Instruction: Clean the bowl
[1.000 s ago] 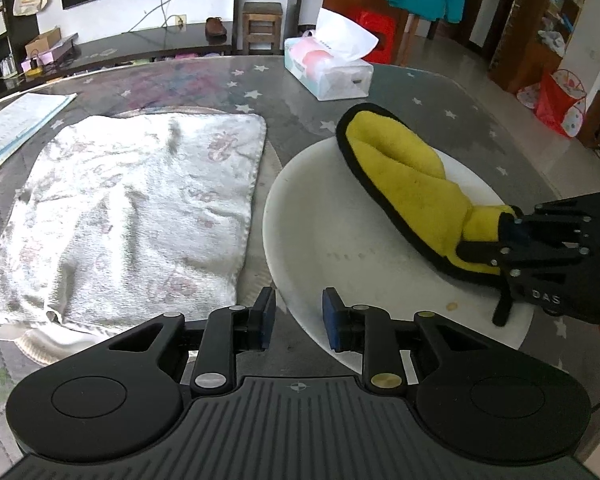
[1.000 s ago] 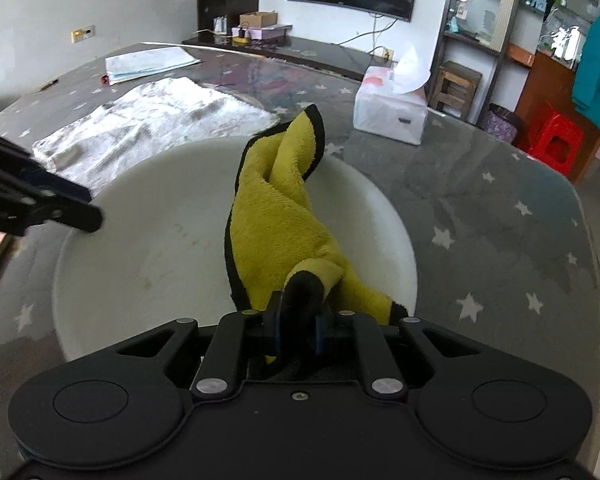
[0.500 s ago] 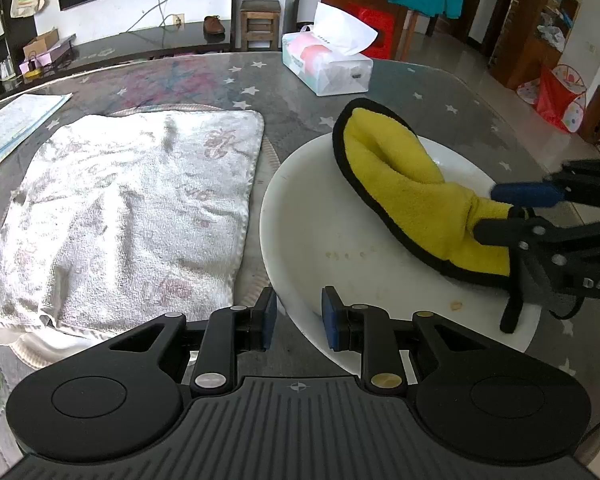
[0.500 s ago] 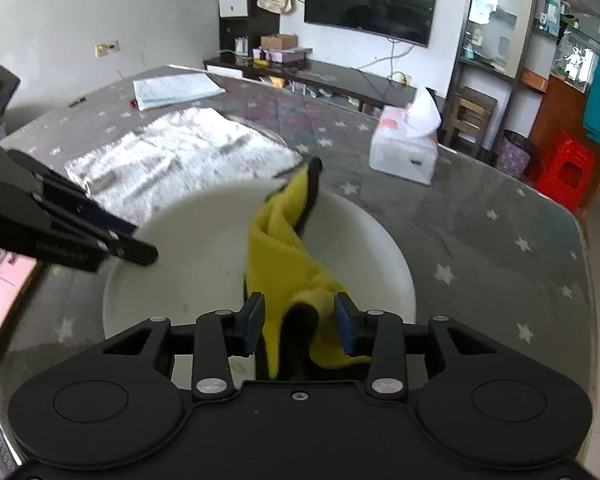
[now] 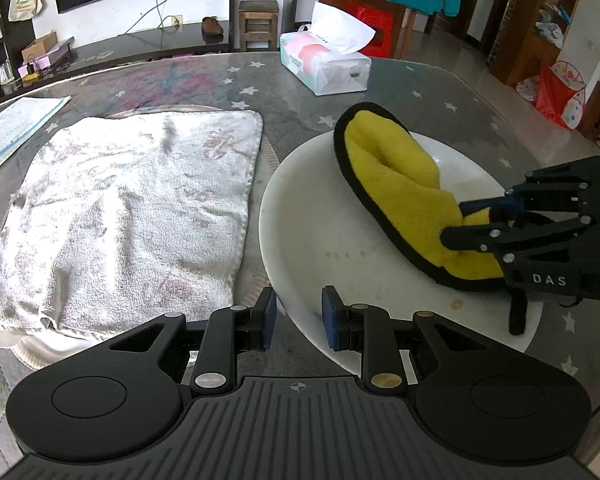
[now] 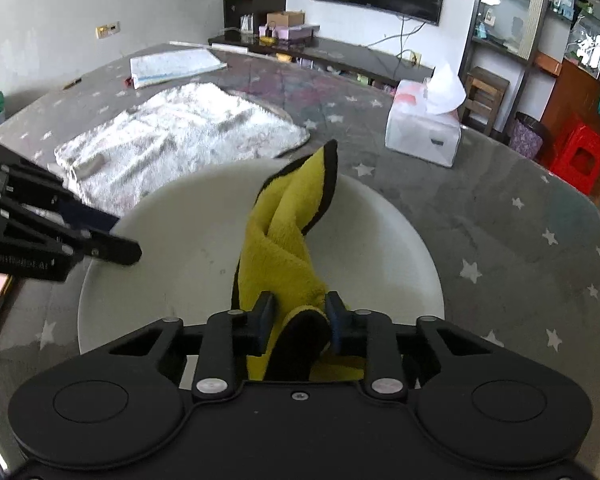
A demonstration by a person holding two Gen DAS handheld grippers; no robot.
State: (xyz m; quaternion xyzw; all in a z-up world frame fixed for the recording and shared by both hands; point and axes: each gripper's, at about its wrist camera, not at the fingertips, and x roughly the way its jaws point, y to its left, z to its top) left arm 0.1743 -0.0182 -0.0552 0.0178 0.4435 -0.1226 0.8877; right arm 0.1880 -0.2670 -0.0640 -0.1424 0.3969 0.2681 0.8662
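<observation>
Finds the white bowl [image 5: 300, 216] on the table [image 5: 420, 92], toward its near edge, just beside the right edge of a spread towel [image 5: 120, 208], with a tissue box [image 5: 328, 68] well apart toward the far edge

Holds the left gripper [image 5: 298, 318] at the bowl's near rim, jaws apart, rim between the pads but not clamped

Presses the right gripper [image 6: 299, 314] against both sides of the bunched end of a yellow cloth [image 5: 396, 184], jaws closed on it, rest of the cloth lying across the bowl's right half

Leaves small crumbs or stains on the bowl floor, near the middle and near rim

Probably handles as hard, smooth and slippery, likely breakable and prone to sliding on the glossy tabletop; best taken by the rim, pinched firmly for steadying

Reads the cloth as soft, thick and light; best gripped at a gathered end
</observation>
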